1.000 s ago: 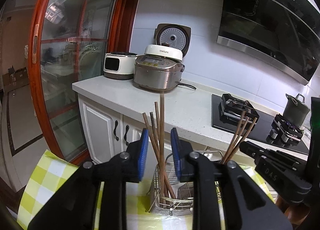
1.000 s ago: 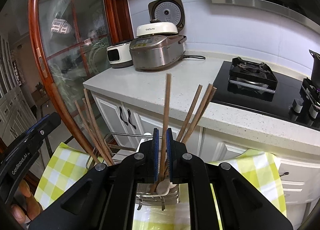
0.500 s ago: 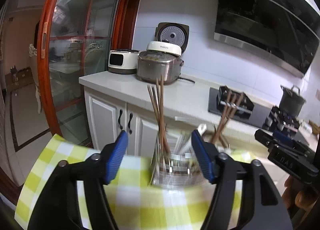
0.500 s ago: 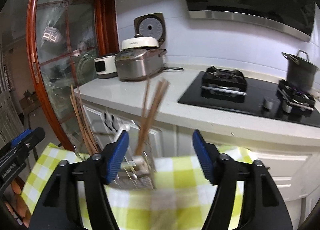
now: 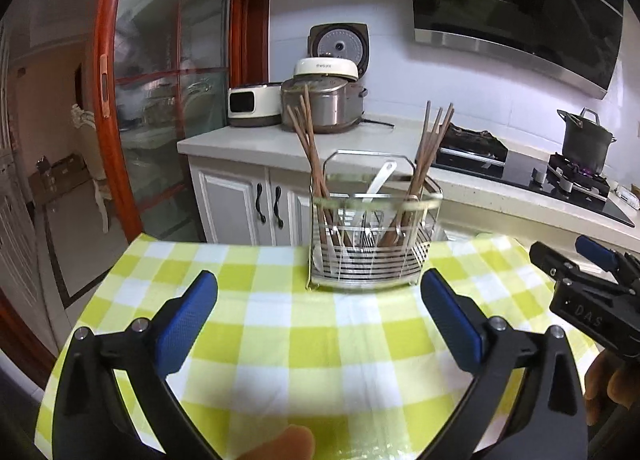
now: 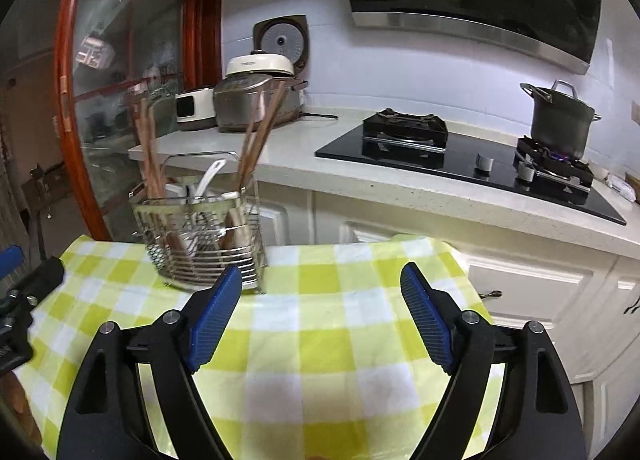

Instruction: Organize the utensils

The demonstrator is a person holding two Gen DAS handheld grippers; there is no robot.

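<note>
The left claw (image 5: 318, 318) stands wide, its blue pads having just been opening with nothing between them; the right claw (image 6: 322, 318) is likewise spread and empty, its jaws also just opened. Both hang low over the yellow-and-white checked tablecloth (image 5: 280, 324), apparently backed off because nothing loose lies on the cloth.

Beyond both claws runs the pale speckled stone counter (image 6: 304, 148), and on it, ahead and right of the right claw, the black glass gas hob (image 6: 460, 164) with a dark lidded stockpot (image 6: 560, 116) over a lit burner. Ahead of the left claw stands a steel rice cooker with a cream lid (image 5: 324, 100).

Straight ahead of the left claw, and ahead-left of the right one, sits the chrome wire utensil caddy (image 5: 368, 260) on the cloth's far edge. It looks divided: one bunch of brown wooden chopsticks (image 5: 310, 148) leans in its left part, another bunch (image 5: 432, 144) in its right, and a white spoon (image 5: 378, 180) stands in the middle, so like sorts keep together. Upright storage keeps the handles reachable. The sorting looks finished.
</note>
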